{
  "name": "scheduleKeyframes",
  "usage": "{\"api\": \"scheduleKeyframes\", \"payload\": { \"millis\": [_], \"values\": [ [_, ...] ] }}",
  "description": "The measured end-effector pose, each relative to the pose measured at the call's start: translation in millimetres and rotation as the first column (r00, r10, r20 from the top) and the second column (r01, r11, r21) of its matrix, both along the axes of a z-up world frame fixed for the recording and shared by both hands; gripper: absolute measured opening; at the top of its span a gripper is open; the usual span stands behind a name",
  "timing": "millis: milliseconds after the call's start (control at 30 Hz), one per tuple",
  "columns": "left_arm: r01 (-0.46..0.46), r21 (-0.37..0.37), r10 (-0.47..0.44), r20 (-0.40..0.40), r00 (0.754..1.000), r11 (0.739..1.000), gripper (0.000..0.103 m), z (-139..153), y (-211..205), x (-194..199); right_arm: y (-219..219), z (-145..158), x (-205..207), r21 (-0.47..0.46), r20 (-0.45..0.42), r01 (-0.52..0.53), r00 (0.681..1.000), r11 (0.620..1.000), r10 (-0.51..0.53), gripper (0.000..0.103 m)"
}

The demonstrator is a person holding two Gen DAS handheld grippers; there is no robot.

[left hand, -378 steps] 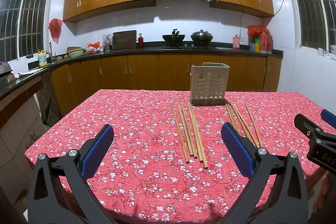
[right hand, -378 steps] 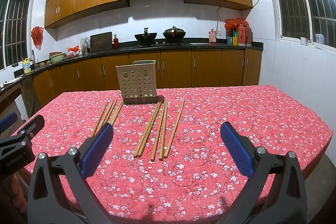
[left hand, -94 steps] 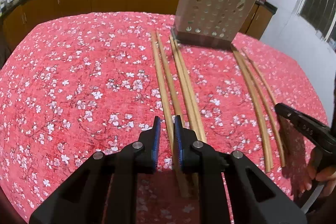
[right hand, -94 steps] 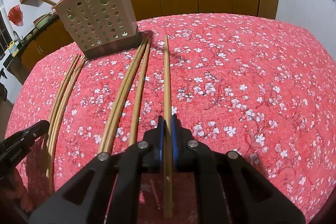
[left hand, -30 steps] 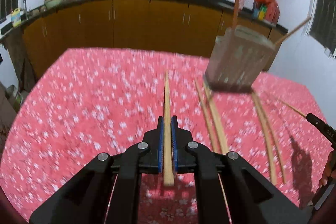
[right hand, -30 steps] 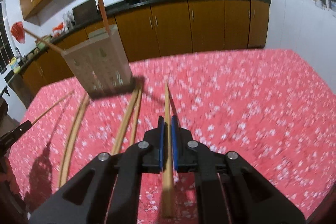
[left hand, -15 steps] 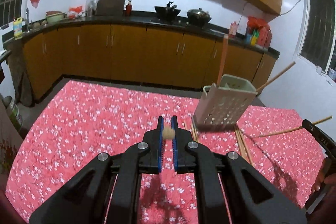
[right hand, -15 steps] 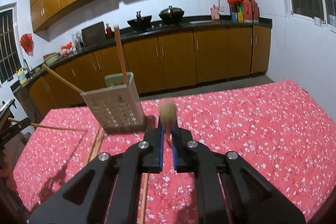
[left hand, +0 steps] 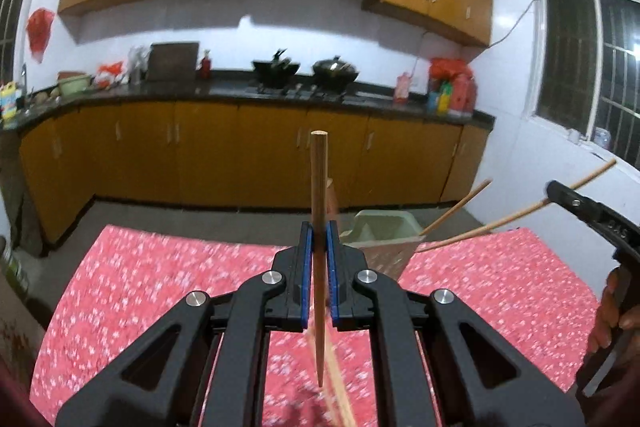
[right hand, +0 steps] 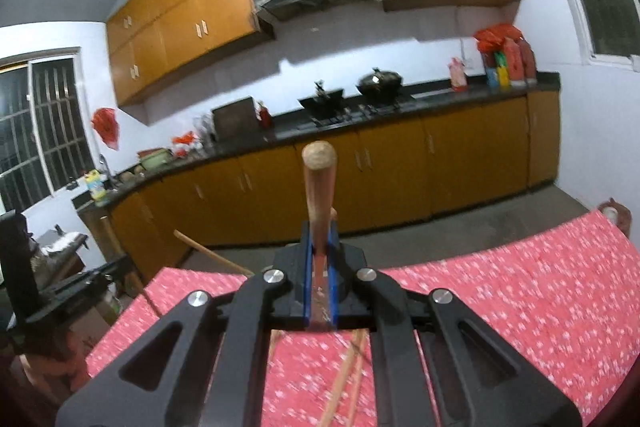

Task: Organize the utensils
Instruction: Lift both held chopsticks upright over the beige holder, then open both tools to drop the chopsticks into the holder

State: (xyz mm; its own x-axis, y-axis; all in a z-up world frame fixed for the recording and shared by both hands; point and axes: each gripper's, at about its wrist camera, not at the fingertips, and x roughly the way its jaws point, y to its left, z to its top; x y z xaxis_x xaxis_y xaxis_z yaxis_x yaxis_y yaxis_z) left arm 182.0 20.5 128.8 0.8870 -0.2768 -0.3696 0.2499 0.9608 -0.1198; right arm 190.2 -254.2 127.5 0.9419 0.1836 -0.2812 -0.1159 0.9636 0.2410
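Left gripper (left hand: 319, 259): clenched on one wooden chopstick (left hand: 319, 187), long axis near upright, thick end up, thin tip hanging below the pads (left hand: 306, 267) over the red floral tablecloth (left hand: 160, 287). Right gripper (right hand: 319, 267): likewise clamped on a second chopstick (right hand: 319, 183), butt end toward the lens, shaft steeply raised. Pale perforated utensil holder (left hand: 386, 227): on the table, just ahead and to the right of the left fingers, open mouth up, partly hidden behind the left gripper body; lying between the two grippers in the left wrist view, the left one judged the nearer. One chopstick already in the holder (left hand: 456, 207), leaning out to the right; a second shaft behind the left-held stick cannot be confirmed. Right-held stick also visible from the left camera, slanting toward the holder mouth from the right. Loose chopsticks on the cloth (left hand: 338, 387): below the left gripper, blurred; more under the right gripper. Obstruction, as judged: leaning stick and the opposite gripper's shaft crossing near the mouth; upright tip needs alignment over the opening, clear of the rim. Background: brown cabinets, dark counter, two woks (left hand: 276, 69), range hood.
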Motion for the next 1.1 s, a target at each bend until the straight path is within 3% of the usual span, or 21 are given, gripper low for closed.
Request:
{"api": "scheduleKeyframes", "payload": {
  "millis": [267,567,833,1100],
  "values": [
    [-0.009,-0.056,0.017,0.137,0.99,0.998,0.008,42.3,-21.2,11.7,19.1,26.2,24.0,-0.056,0.028,-0.015,0.999,0.998,0.017,0.008],
    [-0.093,-0.117,0.12,0.251,0.961,0.989,0.008,60.6,-38.1,46.3,21.8,20.7,79.9,-0.07,-0.113,-0.033,0.993,0.997,0.024,0.008],
    [-0.115,-0.122,0.142,0.24,0.96,0.986,0.008,38.7,-51.8,73.1,23.1,2.3,104.3,-0.083,-0.175,-0.045,0.984,0.996,0.029,0.008],
    [-0.1,-0.091,0.113,0.155,0.981,0.991,0.008,11.3,-59.7,88.7,30.0,-4.8,113.4,-0.084,-0.199,-0.052,0.979,0.995,0.035,0.01]
  ]
}}
